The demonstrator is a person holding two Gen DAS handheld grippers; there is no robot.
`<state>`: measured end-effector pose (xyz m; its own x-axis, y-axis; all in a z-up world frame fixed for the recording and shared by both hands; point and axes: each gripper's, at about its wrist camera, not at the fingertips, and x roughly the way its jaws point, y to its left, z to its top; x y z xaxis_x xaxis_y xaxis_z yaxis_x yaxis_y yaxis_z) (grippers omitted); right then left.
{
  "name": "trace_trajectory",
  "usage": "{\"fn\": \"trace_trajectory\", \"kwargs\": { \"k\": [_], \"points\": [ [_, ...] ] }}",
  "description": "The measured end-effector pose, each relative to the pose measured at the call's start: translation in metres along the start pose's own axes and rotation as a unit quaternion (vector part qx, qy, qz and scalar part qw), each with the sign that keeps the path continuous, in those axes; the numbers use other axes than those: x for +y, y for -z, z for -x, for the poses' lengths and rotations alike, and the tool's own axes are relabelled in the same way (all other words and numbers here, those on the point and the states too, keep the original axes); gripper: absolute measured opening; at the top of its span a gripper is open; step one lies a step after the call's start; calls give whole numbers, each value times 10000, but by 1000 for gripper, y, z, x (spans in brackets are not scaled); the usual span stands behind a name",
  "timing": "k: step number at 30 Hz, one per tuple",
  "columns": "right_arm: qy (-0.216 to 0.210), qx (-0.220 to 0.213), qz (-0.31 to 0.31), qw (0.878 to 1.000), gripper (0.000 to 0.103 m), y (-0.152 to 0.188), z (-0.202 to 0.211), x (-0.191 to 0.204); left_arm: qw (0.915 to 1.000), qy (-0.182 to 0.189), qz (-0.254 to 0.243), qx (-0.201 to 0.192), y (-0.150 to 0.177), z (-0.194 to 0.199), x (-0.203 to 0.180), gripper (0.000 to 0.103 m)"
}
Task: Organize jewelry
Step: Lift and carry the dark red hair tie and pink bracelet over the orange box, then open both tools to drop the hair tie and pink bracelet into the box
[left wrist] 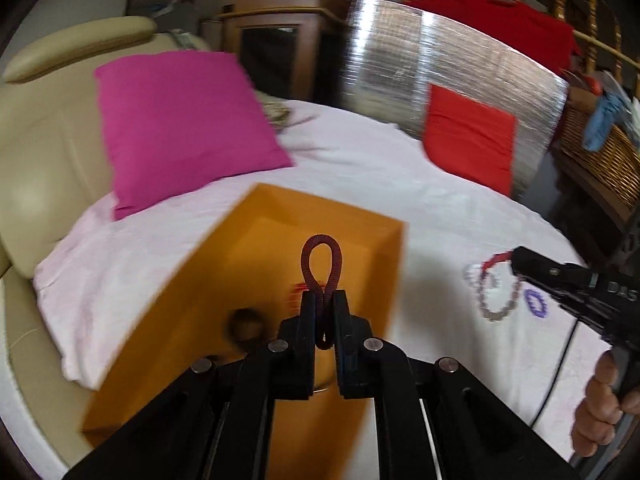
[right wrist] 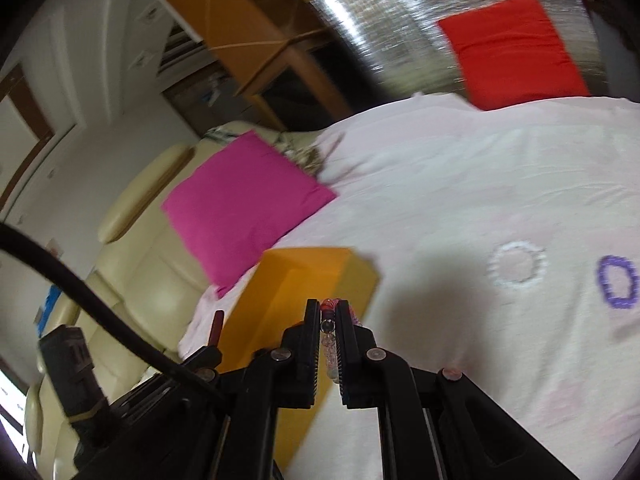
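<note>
My left gripper is shut on a dark red coiled bracelet, squeezed into a loop and held over the open orange box. The box holds a brown ring-shaped piece and something red, blurred. My right gripper is shut on a beaded bracelet with red and clear beads, beside the box. In the left wrist view the right gripper holds that bracelet dangling over the sheet. A white bead bracelet and a purple one lie on the sheet.
A pale pink sheet covers the bed. A magenta pillow leans on a cream headboard at the left. A red cushion rests against a silver foil panel at the far edge. A wicker basket stands right.
</note>
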<state>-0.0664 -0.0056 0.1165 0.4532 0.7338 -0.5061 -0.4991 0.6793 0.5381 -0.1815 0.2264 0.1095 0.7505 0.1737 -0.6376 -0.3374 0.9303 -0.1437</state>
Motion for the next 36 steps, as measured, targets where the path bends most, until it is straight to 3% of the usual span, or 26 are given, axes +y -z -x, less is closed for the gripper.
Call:
{"fn": "trace_trajectory", "kwargs": {
  "k": [6,16,24,31,34,36],
  "points": [
    [-490,212,254,9983,8,14,-12,47,9989,-419,130,158,9,16,52,8],
    [-947,912,622,9894,8,59,-50,100,9953,-200,252,912,54,2,77,9],
    [-909,1690,899,9773,8,98,-95,115,9883,-435,492,1376,73,-20,93,9],
    [-569,2008,1043,9724,10,113,-116,108,9821,-576,626,1679,83,-36,97,10],
    [-453,2149,864,9718,11,113,-119,98,9792,-687,676,1788,84,-41,98,21],
    [-327,2128,919,9722,12,111,-116,97,9789,-735,663,1788,82,-40,97,36]
  ]
}}
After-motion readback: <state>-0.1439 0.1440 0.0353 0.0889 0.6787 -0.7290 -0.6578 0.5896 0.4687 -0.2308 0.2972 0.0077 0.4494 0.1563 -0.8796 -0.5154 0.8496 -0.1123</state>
